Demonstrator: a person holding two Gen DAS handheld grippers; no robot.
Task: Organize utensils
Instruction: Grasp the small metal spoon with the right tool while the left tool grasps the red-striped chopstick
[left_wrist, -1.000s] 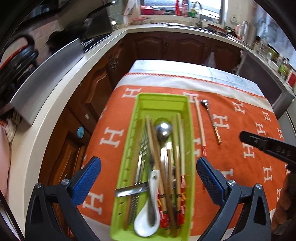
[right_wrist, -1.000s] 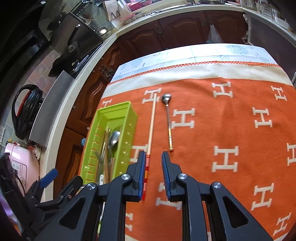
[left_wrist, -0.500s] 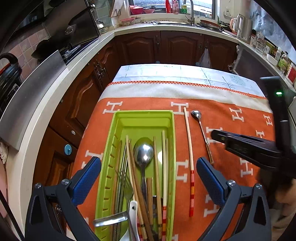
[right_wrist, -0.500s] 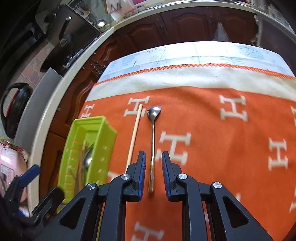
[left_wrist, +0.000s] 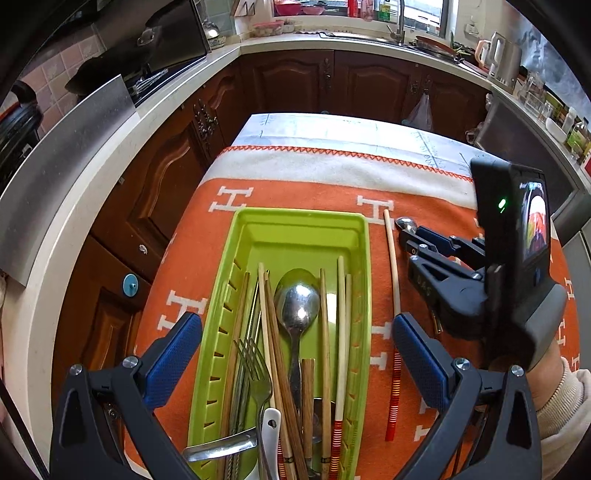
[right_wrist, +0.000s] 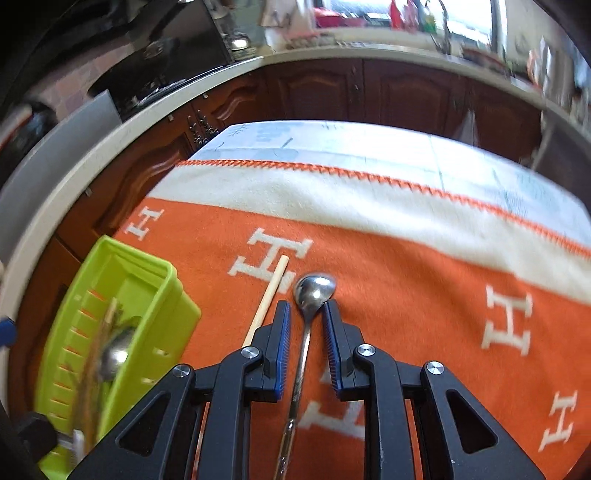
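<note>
We see our right gripper (right_wrist: 306, 314) low over the orange blanket (right_wrist: 406, 295), its narrow jaws straddling the small spoon (right_wrist: 314, 290) without closing on it, a loose chopstick (right_wrist: 267, 299) just left. Only the left wrist view shows inside the green tray (left_wrist: 364, 258): a large spoon (left_wrist: 297, 299), fork (left_wrist: 258, 373) and several chopsticks. Our left gripper (left_wrist: 295, 354) hangs wide over it, holding nothing.

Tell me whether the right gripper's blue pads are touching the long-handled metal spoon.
Apart. The right wrist view shows orange blanket on both sides of the spoon handle, between it and the right gripper's pads.
</note>
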